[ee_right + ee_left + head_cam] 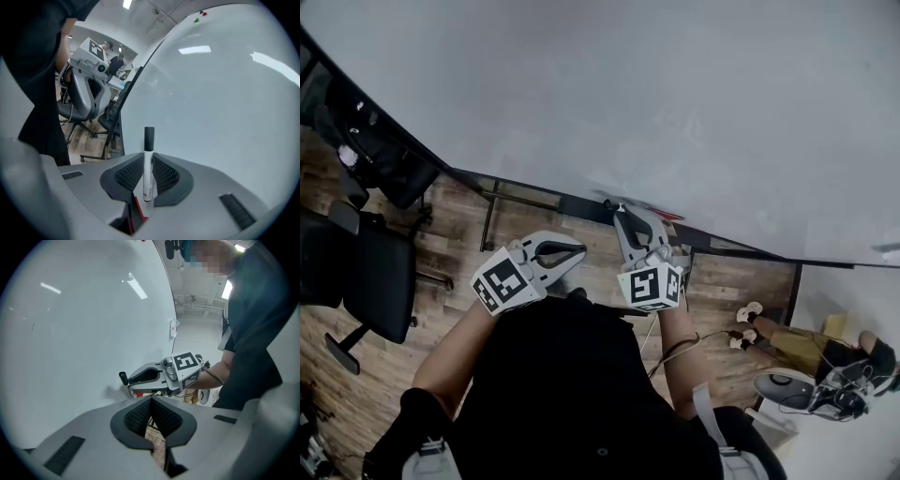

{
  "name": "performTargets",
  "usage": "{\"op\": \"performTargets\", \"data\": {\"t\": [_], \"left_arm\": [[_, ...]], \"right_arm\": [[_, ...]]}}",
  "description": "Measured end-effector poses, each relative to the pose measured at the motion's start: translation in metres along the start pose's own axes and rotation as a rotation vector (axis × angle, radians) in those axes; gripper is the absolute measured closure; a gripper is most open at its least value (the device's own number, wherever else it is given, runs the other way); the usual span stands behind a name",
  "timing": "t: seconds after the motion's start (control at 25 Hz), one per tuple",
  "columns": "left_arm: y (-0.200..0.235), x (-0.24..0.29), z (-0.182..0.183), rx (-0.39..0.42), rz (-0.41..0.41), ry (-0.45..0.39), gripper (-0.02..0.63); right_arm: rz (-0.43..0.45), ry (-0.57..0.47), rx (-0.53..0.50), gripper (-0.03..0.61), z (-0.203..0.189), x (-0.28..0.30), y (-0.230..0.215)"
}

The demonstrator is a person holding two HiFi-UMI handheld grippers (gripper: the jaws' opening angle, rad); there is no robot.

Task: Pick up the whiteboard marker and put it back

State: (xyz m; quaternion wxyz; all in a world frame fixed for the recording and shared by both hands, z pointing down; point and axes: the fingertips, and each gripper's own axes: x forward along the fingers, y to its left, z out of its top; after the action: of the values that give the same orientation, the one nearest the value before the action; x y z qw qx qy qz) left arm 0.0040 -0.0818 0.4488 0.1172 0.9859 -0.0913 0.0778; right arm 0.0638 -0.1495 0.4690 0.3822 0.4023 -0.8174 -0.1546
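Far left in head view: office chair [380, 281] on the wood floor, well clear of the work. Left gripper [151, 401] was idle: ribbed pads brought together, nothing between them, held low beside the person's torso and aimed across at the other tool. Right gripper [148, 171] had its jaws clamped on the whiteboard marker [149, 145]. White barrel was pinched between the pads, black cap stood proud of the fingertips, tail end sat down in the throat of the jaws. Marker stood roughly upright in the right gripper view, just off the whiteboard [628, 94]; couldn't tell whether the cap touched the surface. A dark rail [534, 192] ran along the board's lower edge, close under the right gripper. Something red showed below the jaws there, but couldn't tell what it was. Handling read: light, stiff plastic tube, smooth and round, so it would likely roll or twist if pinched off-centre. Mid-barrel hold as shown looked right: it keeps load off the cap, which could pull free if gripped alone. Not fragile, so moderate squeeze should do, and the ribbed pads help against slip. Expect it to roll when laid down, so set it along the rail rather than across. Right of that, only bare board.
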Motion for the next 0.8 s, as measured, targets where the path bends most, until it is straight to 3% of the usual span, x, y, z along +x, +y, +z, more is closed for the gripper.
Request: {"op": "performTargets", "data": {"t": [0.56,0.8], "left_arm": [[-0.006,-0.003,0.034,0.075,-0.024,-0.039,0.601],[-0.005,-0.009,0.074,0.193,-0.036,-0.082,0.601]], "right_arm": [[-0.120,-0.284,0.026,0.509,0.113,-0.074,-0.046],[-0.148,-0.442,0.193,0.509,0.150,-0.119,-0.071]]}}
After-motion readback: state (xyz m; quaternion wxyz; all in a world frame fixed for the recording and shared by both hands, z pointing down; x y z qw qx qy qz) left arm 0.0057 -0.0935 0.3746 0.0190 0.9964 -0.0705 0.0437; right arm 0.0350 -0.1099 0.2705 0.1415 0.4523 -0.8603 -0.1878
